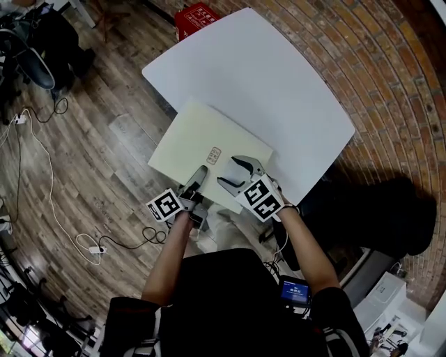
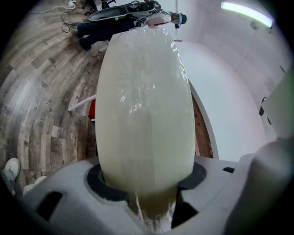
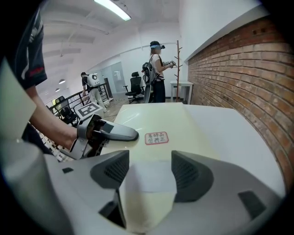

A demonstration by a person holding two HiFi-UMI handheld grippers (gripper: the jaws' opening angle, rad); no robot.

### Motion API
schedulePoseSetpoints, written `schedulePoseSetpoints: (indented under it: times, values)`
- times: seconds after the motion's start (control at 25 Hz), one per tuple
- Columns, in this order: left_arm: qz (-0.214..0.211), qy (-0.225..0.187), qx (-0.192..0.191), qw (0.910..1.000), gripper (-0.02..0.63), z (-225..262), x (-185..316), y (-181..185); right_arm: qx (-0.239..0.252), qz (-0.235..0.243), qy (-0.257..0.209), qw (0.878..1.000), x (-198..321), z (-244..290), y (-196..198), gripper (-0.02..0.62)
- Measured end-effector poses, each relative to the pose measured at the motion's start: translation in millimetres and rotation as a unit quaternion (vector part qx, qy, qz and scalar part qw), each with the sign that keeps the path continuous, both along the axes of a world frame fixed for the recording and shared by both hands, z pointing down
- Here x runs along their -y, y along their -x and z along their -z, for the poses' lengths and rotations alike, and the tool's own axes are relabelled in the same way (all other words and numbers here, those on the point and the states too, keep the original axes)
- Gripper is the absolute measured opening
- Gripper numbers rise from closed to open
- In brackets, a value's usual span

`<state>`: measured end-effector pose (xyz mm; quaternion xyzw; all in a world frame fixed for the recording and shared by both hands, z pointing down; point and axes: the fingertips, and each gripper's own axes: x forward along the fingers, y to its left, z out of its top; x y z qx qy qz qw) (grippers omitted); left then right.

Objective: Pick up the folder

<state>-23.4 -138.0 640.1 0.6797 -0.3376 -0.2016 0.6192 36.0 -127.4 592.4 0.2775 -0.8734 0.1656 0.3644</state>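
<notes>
A cream folder (image 1: 202, 143) with a small red stamp (image 1: 212, 153) lies over the near left edge of the white table (image 1: 279, 77). At its near edge, my left gripper (image 1: 198, 174) is shut on the folder. In the left gripper view the folder (image 2: 144, 105) runs edge-on away from between the jaws of the left gripper (image 2: 147, 183). My right gripper (image 1: 233, 174) is beside it at the near corner. In the right gripper view a bent part of the folder (image 3: 156, 124) fills the gap of the right gripper (image 3: 149, 174), touching both pads. The left gripper (image 3: 115, 133) shows there on the left.
A red crate (image 1: 195, 19) stands on the wooden floor beyond the table. Cables (image 1: 49, 195) trail over the floor at left, near an office chair (image 1: 28, 56). A brick wall (image 3: 239, 69) runs along the table's right. A person (image 3: 156, 69) stands far behind the table.
</notes>
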Motion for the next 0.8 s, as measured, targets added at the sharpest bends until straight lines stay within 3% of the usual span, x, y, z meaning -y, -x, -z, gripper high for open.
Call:
schedulePoseSetpoints:
  times: [0.2, 0.32, 0.44, 0.6, 0.8]
  values:
    - [0.016, 0.001, -0.014, 0.9998, 0.275, 14.6, 3.0, 14.5, 0.013, -0.023, -0.010, 1.000, 7.0, 11.9, 1.7, 0.299]
    - [0.018, -0.012, -0.003, 0.9998, 0.274, 19.5, 4.5, 23.5, 0.031, -0.045, -0.028, 0.998, 11.5, 23.4, 3.2, 0.289]
    - [0.014, -0.019, -0.011, 0.9997, 0.274, 34.5, 6.2, 25.6, 0.039, -0.077, -0.045, 0.995, 17.9, 33.4, -1.7, 0.162]
    - [-0.009, -0.041, 0.031, 0.9986, 0.274, 44.0, 8.0, 32.2, 0.053, -0.099, -0.045, 0.993, 21.2, 43.9, -0.5, 0.150]
    - [-0.028, -0.059, 0.049, 0.9967, 0.274, 62.0, 10.0, 30.3, 0.053, -0.133, -0.061, 0.988, 27.2, 57.2, -3.4, 0.075]
